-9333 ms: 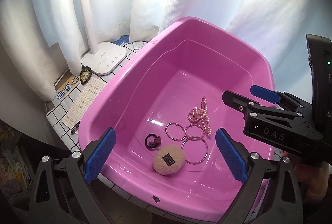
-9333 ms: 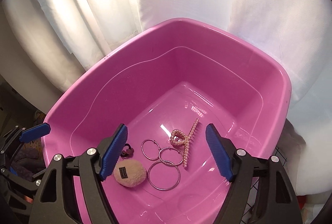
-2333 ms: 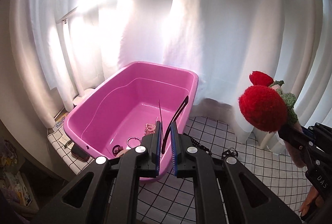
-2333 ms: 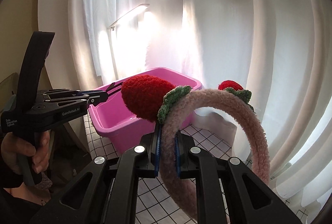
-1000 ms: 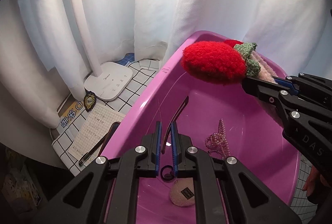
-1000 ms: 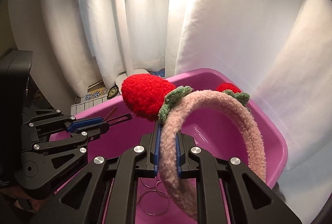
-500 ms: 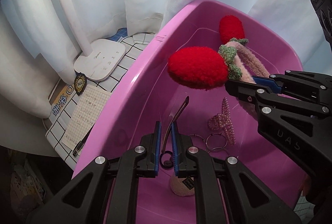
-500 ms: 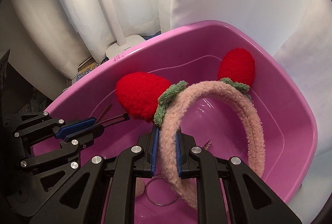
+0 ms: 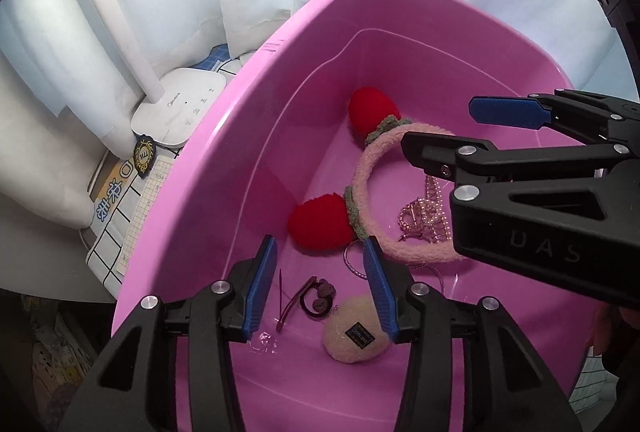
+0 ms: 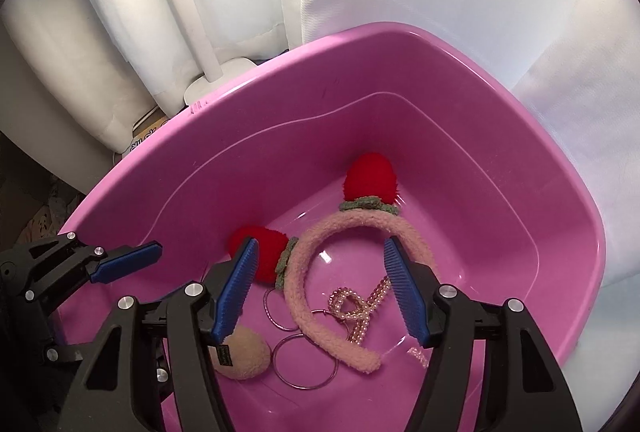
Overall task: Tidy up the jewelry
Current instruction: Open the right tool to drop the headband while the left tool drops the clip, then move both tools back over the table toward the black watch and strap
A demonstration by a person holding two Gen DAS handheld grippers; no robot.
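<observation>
A pink plastic tub (image 9: 224,136) (image 10: 560,216) holds the jewelry. A fuzzy pink headband with two red strawberries (image 9: 362,188) (image 10: 304,272) lies on its floor, over a pearl claw clip (image 9: 424,216) (image 10: 356,306) and hoop earrings (image 10: 306,366). A thin dark hair clip (image 9: 294,298), a black hair tie (image 9: 318,296) and a beige puff (image 9: 354,330) (image 10: 244,352) lie near the front. My left gripper (image 9: 320,282) is open and empty above the hair clip. My right gripper (image 10: 326,290) is open and empty above the headband; it also shows in the left wrist view (image 9: 452,130).
A white lamp base (image 9: 180,108) and its stem stand left of the tub on a grid-pattern tabletop (image 9: 104,252), with a notepad and a badge. White curtains hang close behind the tub.
Both grippers have opened. The headband dropped from my right gripper onto the tub floor, and the thin hair clip dropped from my left gripper to the front of the tub.
</observation>
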